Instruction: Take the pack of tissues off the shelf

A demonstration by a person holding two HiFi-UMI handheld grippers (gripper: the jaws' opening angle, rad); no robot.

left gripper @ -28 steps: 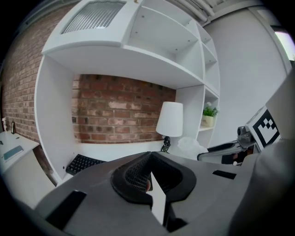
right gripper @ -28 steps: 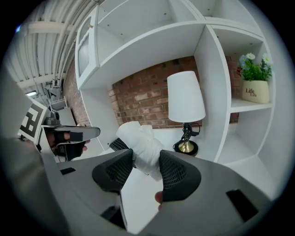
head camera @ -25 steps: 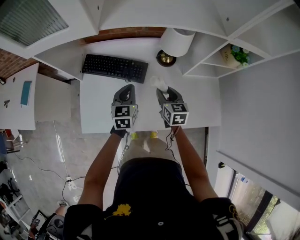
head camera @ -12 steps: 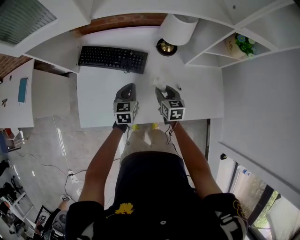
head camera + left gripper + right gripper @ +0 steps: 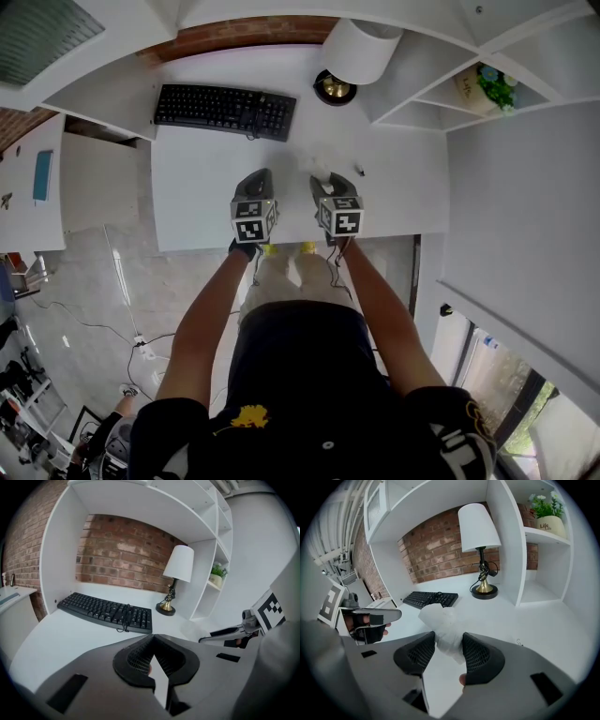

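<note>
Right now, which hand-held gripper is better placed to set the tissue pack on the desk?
Probably right. The right hand-held gripper clamps the white soft pack of tissues over the white desk; the left hand-held gripper is shut, empty.

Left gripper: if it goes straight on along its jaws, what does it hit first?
Most likely the keyboard, near its right end, which lies on the desk ahead of the left gripper and its shut, empty jaws. Depth is unclear, so it might instead pass over it toward the brick wall.
</note>
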